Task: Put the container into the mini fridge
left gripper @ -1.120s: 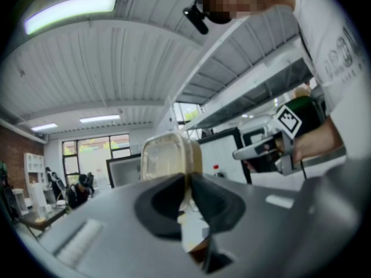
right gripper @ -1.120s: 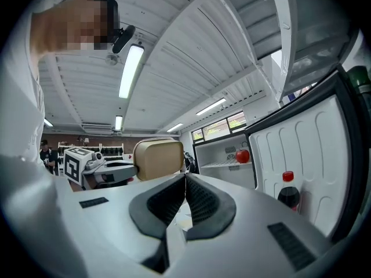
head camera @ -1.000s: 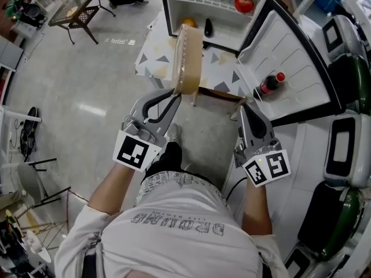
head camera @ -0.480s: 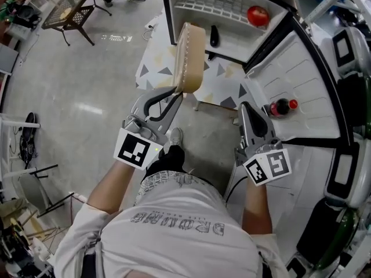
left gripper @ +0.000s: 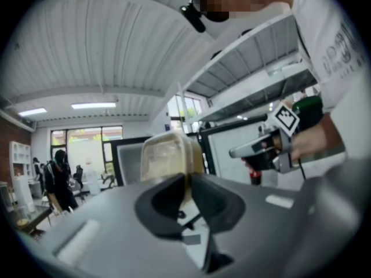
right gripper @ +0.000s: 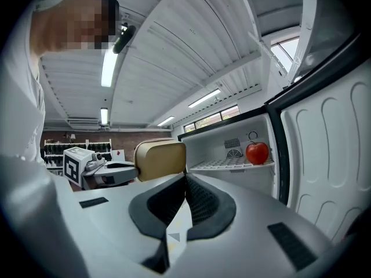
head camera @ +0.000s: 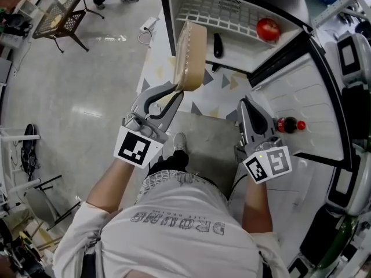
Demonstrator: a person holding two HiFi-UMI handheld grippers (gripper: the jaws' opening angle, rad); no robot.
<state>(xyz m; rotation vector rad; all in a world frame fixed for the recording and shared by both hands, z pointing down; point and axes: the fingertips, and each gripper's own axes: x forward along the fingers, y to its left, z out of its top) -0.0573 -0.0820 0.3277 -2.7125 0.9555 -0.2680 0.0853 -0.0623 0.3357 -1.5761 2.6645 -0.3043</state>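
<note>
Head view: the container [head camera: 190,57] hangs on edge before the mini fridge [head camera: 203,7]; it could clip the frame. Left gripper view: the left gripper [left gripper: 186,175] pinches only its rim, so it may slip. Right gripper view: the right gripper [right gripper: 185,178] is closed, empty.

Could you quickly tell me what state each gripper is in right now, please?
Left gripper: closed on the edge of the tan container.
Right gripper: closed, holding nothing.
</note>
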